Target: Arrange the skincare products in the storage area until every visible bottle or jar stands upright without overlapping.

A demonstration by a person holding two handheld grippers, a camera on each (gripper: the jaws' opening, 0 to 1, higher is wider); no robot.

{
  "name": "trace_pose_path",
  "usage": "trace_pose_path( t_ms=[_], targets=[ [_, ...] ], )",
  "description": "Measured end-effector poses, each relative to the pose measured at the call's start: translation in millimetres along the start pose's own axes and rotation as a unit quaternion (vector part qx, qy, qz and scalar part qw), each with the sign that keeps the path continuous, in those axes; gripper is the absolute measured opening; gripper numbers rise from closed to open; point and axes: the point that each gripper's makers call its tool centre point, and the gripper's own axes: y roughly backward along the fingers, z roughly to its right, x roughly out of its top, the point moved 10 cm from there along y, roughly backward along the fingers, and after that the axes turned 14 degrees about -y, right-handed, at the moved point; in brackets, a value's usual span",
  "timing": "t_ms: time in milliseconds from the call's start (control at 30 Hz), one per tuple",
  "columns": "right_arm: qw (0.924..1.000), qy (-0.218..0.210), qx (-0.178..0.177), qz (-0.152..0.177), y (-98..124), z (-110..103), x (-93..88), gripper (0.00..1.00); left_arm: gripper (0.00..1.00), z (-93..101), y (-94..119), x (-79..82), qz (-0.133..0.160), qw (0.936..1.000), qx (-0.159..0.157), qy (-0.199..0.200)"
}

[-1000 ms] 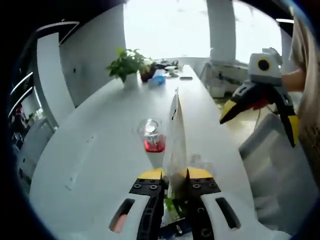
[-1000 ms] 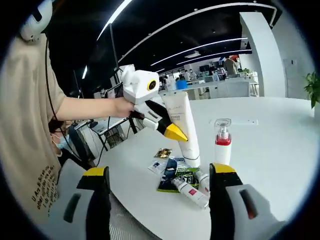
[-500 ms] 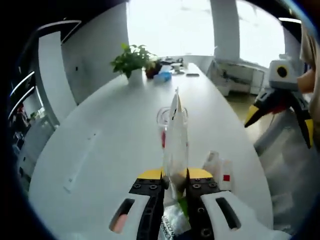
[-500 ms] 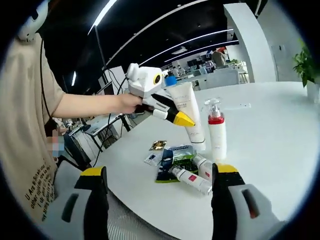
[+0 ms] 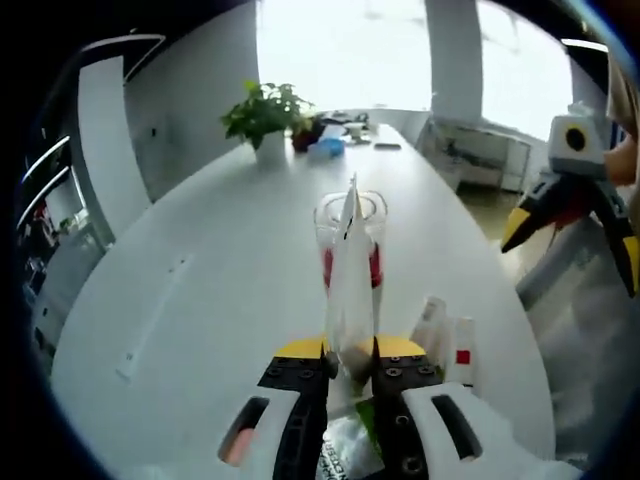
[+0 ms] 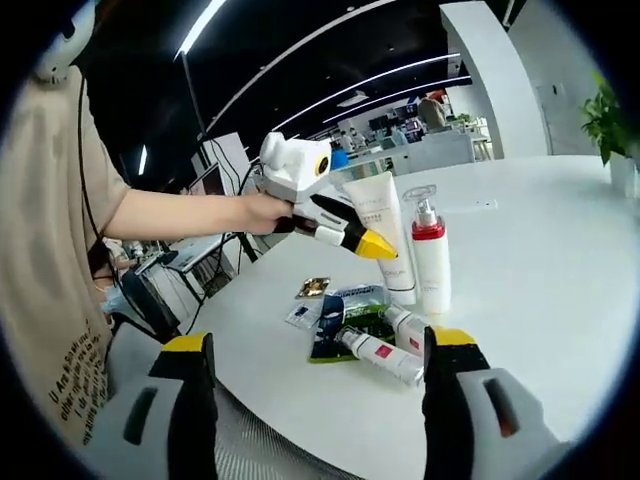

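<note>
White tube (image 6: 385,235) clamped in my left gripper (image 5: 350,352), pump bottle (image 6: 430,252) right behind; could topple it. Right gripper (image 6: 315,345) gapes empty.

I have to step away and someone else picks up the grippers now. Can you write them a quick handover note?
Left gripper: shut on the white squeeze tube, held upright on the white table beside the pump bottle with the red band and clear cap.
Right gripper: open, holding nothing, hovering near the table edge.
Done: pump bottle stands; tube upright but not released.
Left: two small white tubes with red labels lie flat by the green and dark sachets; stand them up apart.
</note>
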Motion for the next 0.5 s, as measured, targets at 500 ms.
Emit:
trace_pose_path(
  t_ms=[500],
  targets=[
    [1.0000,0.001,-0.001,-0.002,0.1,0.1,-0.4,0.86,0.14,2.9,-3.7,-0.5,0.003,0.9999,0.002,0.017]
  ],
)
